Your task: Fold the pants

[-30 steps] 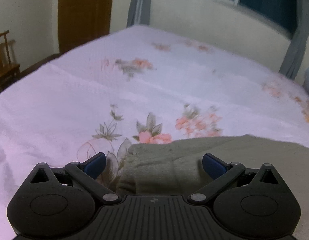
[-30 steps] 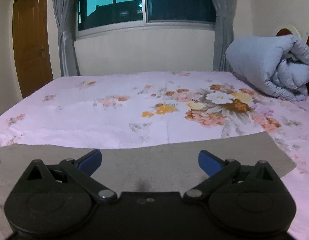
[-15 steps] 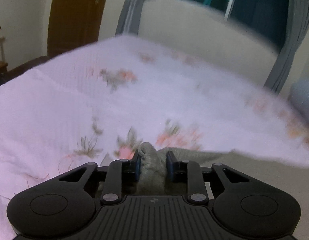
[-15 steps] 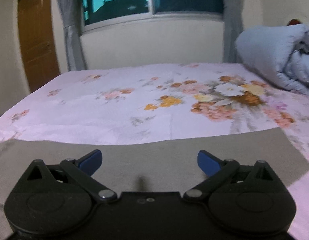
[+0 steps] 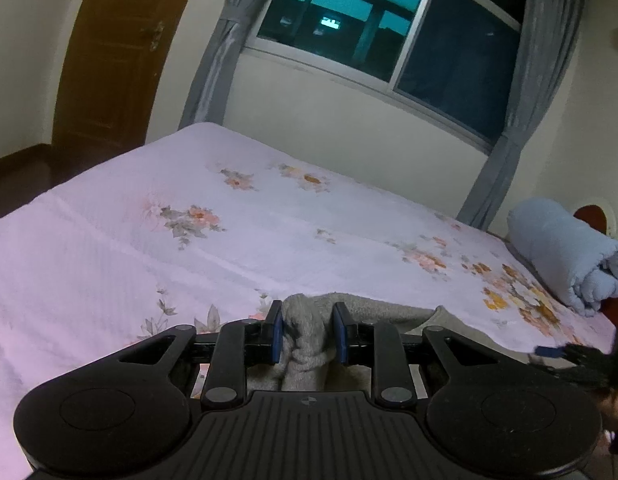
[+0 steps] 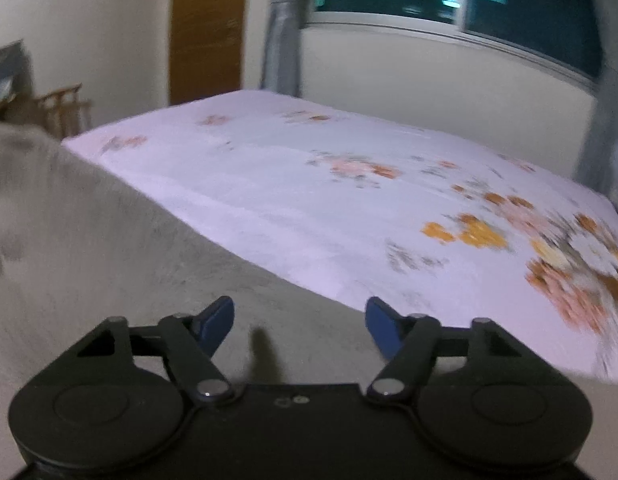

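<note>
While the left gripper (image 5: pixel 305 330) pinches a bunched end of the grey pants (image 5: pixel 309 344) tight between its blue pads, lifted off the flowered bedsheet (image 5: pixel 189 248), the rest of the garment trails rightward across the near edge of the bed. The right gripper (image 6: pixel 300 320) hovers over the flat grey cloth, its jaws partly apart and just been closing, the pads gripping nothing. A rolled blue quilt (image 5: pixel 565 252) lies far right.
</note>
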`<action>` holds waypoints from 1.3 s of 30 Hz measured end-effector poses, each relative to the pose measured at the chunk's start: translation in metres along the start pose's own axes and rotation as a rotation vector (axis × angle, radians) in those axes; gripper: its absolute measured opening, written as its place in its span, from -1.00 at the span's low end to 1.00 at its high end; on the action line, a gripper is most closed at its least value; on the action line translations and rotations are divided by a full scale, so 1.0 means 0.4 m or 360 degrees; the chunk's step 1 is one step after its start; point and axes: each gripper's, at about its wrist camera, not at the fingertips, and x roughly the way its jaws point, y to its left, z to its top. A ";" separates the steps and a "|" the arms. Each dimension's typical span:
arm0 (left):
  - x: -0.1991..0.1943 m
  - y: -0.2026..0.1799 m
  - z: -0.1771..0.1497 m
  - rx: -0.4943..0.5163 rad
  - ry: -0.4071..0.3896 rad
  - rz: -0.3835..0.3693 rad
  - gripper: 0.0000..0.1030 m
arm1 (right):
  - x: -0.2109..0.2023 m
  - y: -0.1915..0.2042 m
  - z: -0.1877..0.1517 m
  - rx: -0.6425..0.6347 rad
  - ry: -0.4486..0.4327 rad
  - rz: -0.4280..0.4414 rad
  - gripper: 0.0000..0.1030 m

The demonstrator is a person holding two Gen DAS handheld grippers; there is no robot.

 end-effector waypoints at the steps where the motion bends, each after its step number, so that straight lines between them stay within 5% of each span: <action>1: -0.004 0.001 0.002 0.0009 0.0003 -0.0003 -0.51 | 0.012 0.008 0.005 -0.0054 0.0000 0.0005 0.08; 7: 0.009 0.023 0.023 0.0064 0.0057 -0.0041 -0.51 | 0.045 0.031 0.037 -0.0436 0.0073 0.0172 -0.02; 8: 0.010 0.024 0.024 0.0068 0.0059 -0.0050 -0.51 | 0.052 0.026 0.045 -0.0457 0.0114 0.0221 -0.16; 10: 0.014 0.022 0.027 0.0077 0.0070 -0.0054 -0.51 | 0.067 0.016 0.061 -0.0486 0.0214 0.0265 -0.98; 21: -0.013 0.022 0.017 0.0073 0.0015 -0.0046 -0.51 | -0.176 0.049 0.059 -0.0443 0.0085 0.0225 -1.00; 27: -0.164 0.037 -0.001 0.0072 -0.0027 -0.0183 -0.51 | -0.447 0.155 0.038 -0.0559 -0.0005 0.0174 -1.00; 31: -0.274 0.069 -0.086 0.0030 0.0018 -0.0201 -0.50 | -0.603 0.277 -0.045 -0.0572 0.0049 0.0192 -1.00; 33: -0.315 0.089 -0.152 0.0014 0.0109 -0.0156 -0.32 | -0.642 0.339 -0.109 -0.0595 0.0070 0.0155 -1.00; 35: -0.353 0.108 -0.220 -0.0017 0.0168 -0.0012 0.47 | -0.653 0.392 -0.194 -0.0590 0.0117 0.0084 -0.97; 36: -0.377 0.113 -0.262 -0.0028 0.0193 0.0095 0.51 | -0.655 0.406 -0.227 -0.0563 0.0126 0.0017 -0.70; 39: -0.441 0.107 -0.339 -0.0111 0.0213 0.0258 0.51 | -0.702 0.392 -0.282 -0.0191 0.0081 -0.0088 -0.73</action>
